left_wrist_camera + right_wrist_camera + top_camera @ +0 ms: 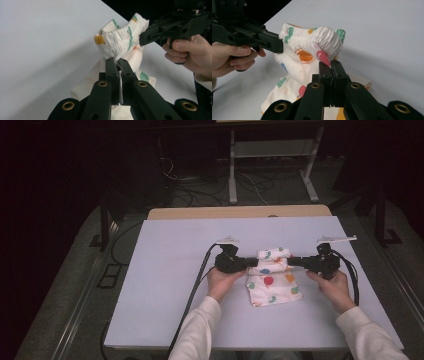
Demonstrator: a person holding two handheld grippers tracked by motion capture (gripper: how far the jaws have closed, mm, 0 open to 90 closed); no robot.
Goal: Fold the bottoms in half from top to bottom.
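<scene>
- a small white cloth [272,280] with bright spots of red, orange, green and blue lies near the middle of the pale table [165,270].
- the far end of the cloth, at 12 o'clock, has a stretchy, crinkled edge, and it is lifted off the table.
- the near end of the cloth, at 6 o'clock, lies flat on the table.
- the left gripper [253,263] comes at the cloth from 9 o'clock, held in the person's left hand [222,282].
- in the left gripper view, the left gripper [118,60] has its jaws squeezed tight on a thin bit of the cloth [120,41], and white fabric runs down between the two black jaws.
- the right gripper [291,262] comes at the cloth from 3 o'clock, held in the person's right hand [334,287].
- in the right gripper view, the right gripper [332,63] has its jaws pinched tight on the crinkled edge of the cloth [317,41], right by a red spot.
- the two grippers point at each other across the cloth, one on each side of the lifted end.
- in each gripper view the other gripper bites the far side of the crinkled edge, with fingers wrapped round its handle.
- both of the person's sleeves are white and come in from 6 o'clock.
- a black cable [192,292] trails from the left gripper toward 7 o'clock, across the table.
</scene>
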